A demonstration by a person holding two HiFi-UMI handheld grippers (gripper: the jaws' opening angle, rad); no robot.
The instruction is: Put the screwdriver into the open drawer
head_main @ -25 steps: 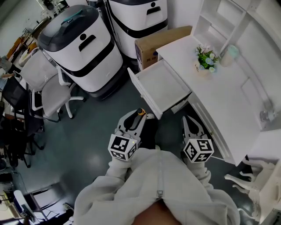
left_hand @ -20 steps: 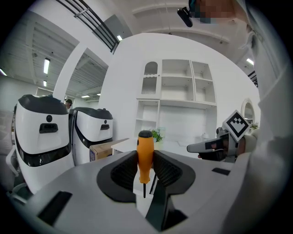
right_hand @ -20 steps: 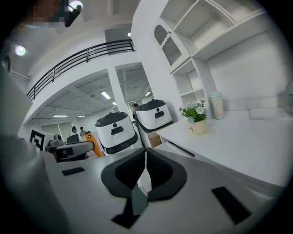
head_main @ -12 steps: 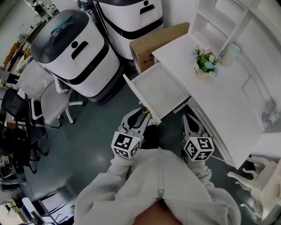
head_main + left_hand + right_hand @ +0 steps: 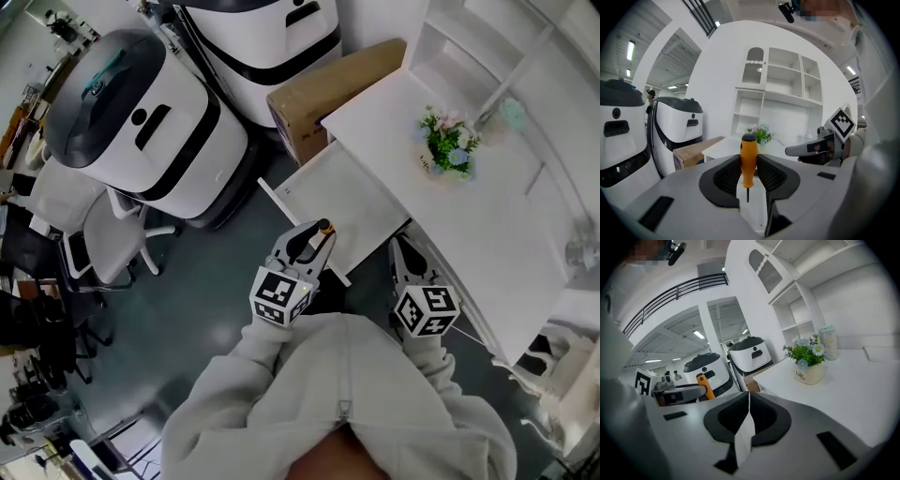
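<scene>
The screwdriver [image 5: 748, 158], orange-handled with a thin dark shaft, stands upright between the pads of my left gripper [image 5: 749, 174], which is shut on the handle. In the head view the left gripper [image 5: 311, 246] reaches over the front edge of the open white drawer [image 5: 361, 192], with the screwdriver [image 5: 322, 227] above the drawer's inside. My right gripper [image 5: 405, 260] hangs to the right, beside the drawer and under the desk edge. Its jaws meet at the tip [image 5: 748, 399] with nothing between them. The left gripper with the screwdriver [image 5: 706, 386] also shows in the right gripper view.
The white desk [image 5: 487, 206] carries a flower pot [image 5: 450, 150] and a shelf unit behind it. A cardboard box [image 5: 328, 84] stands left of the desk. Large white-and-black machines [image 5: 141, 122] and an office chair [image 5: 103, 244] fill the floor at left.
Both grippers have moved forward toward the desk. The screwdriver, earlier short of the drawer front, is now over the drawer. The grip on it is unchanged.
</scene>
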